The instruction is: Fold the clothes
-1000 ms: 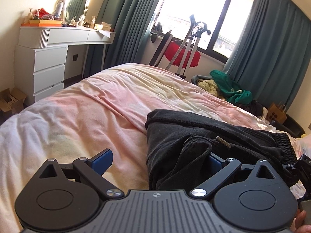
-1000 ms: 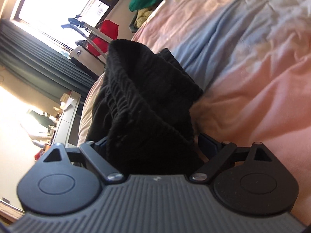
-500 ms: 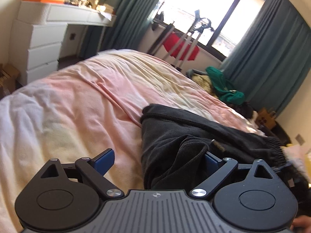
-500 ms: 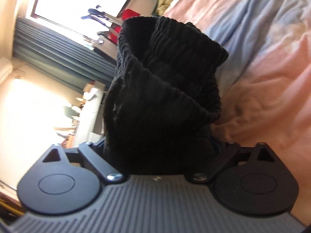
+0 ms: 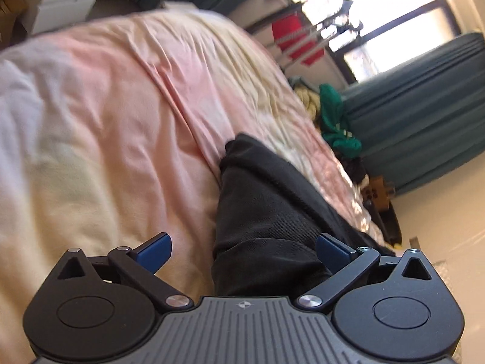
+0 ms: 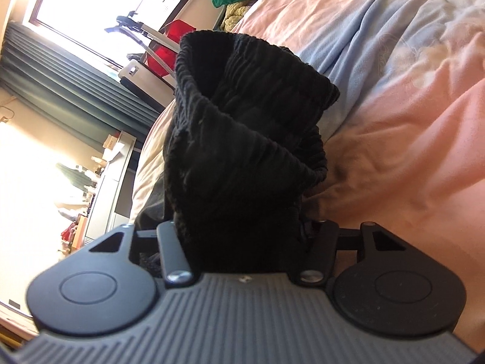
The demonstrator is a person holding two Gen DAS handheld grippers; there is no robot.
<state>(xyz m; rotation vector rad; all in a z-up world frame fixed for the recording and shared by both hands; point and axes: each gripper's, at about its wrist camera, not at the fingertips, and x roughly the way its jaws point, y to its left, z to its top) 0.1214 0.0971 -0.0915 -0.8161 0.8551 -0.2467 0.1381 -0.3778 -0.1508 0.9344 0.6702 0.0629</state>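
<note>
Black trousers (image 6: 242, 157) bunch between the closing right claw (image 6: 242, 236).

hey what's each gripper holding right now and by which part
The right gripper is closing on the black pants' bunched elastic waistband; fabric fills its jaws. The left gripper holds nothing: its jaws stand wide, opening, with the pants lying loose between them.

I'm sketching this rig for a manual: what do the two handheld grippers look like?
Both match: a ribbed grey body with a small crosshair mark, two round black discs, black linkage arms on silver pivot screws. The left gripper shows blue finger pads; the right gripper's are hidden.
</note>
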